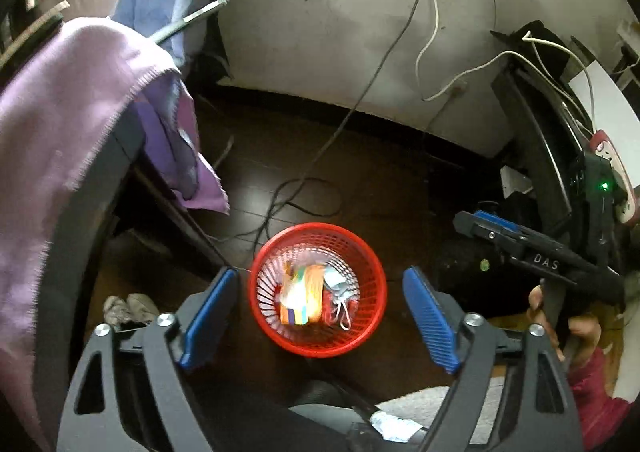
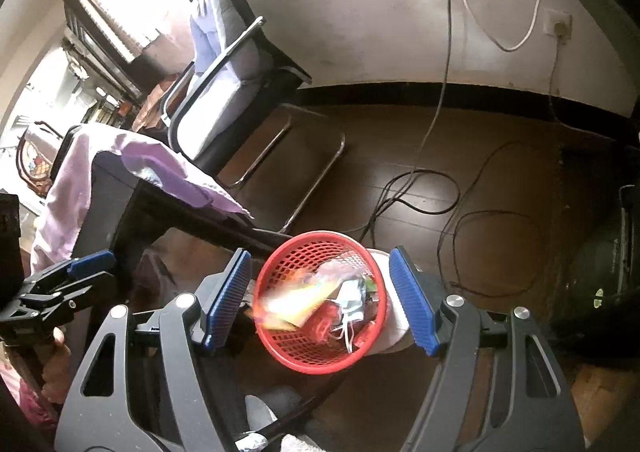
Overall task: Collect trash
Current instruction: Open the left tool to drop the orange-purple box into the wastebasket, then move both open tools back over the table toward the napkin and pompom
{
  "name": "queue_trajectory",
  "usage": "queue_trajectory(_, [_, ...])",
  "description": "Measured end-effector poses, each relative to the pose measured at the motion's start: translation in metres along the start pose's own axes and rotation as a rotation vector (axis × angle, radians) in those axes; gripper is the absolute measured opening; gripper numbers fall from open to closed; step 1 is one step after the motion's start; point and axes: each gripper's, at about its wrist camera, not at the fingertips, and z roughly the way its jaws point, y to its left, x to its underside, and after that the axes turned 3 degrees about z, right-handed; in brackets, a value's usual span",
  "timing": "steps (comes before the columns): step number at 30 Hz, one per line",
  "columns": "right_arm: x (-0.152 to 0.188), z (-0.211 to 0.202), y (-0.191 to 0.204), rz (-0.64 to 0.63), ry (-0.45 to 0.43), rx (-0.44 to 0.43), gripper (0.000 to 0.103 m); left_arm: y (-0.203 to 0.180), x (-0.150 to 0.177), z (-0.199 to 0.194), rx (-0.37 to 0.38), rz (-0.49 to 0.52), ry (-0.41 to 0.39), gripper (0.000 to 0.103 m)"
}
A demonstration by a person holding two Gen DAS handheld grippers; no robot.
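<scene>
A red mesh trash basket [image 1: 370, 316] stands on the dark wooden floor, seen from above in both views [image 2: 288, 348]. Inside lie an orange and yellow wrapper [image 1: 302, 298], a grey face mask [image 1: 338, 288] and other scraps. My left gripper [image 1: 320, 326] is open and empty, high above the basket. My right gripper [image 2: 320, 302] is open and empty too, also above the basket. The right gripper shows at the right of the left wrist view [image 1: 476, 226]; the left gripper shows at the left of the right wrist view [image 2: 86, 266].
A dark table draped with a purple cloth [image 1: 52, 124] stands left of the basket. A chair [image 2: 236, 92] with a light blue cushion stands by the wall. Cables [image 2: 420, 196] trail over the floor. A desk with a power strip [image 1: 612, 180] is at the right.
</scene>
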Motion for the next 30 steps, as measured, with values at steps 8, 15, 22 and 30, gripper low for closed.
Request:
queue_trajectory(8, [0.001,-0.014,0.031,-0.069,-0.019,-0.041,0.070,0.021,-0.001,-0.054,-0.062,-0.051,-0.095,0.088])
queue_trajectory(15, [0.007,-0.040,0.079,-0.180,-0.061,-0.071,0.073,0.043,0.009,-0.109,-0.124,-0.101,-0.199,0.091])
queue_trajectory(22, [0.015,-0.058,0.130,-0.288,-0.088,-0.102,0.079,0.086,0.045,-0.180,-0.244,-0.168,-0.292,0.094])
queue_trajectory(30, [0.035,-0.053,0.208,-0.431,-0.052,-0.151,0.081,0.181,0.104,-0.258,-0.478,-0.322,-0.325,0.097])
